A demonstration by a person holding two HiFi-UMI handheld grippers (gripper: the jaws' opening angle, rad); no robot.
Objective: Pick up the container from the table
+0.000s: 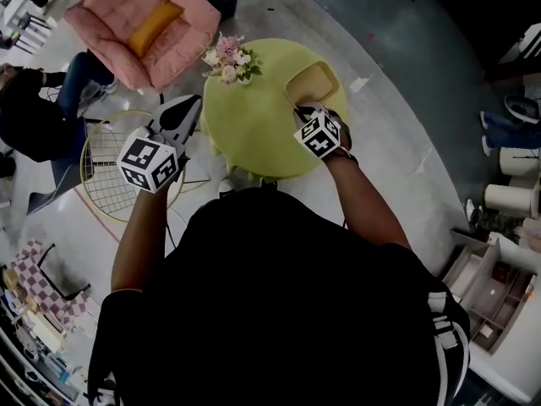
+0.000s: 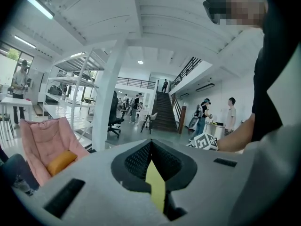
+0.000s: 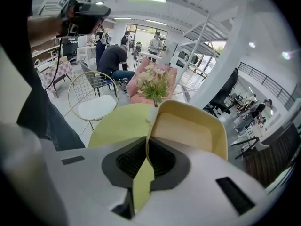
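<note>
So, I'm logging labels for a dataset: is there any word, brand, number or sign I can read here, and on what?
No readable text in any view.
Left marker cube and right marker cube: black-and-white square patterns only, no letters or digits.
Cream container: plain, no label visible.
Round yellow-green table: plain, nothing printed.

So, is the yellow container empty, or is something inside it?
Empty. The right gripper view looks into the container and shows only its bare floor and walls.
</note>
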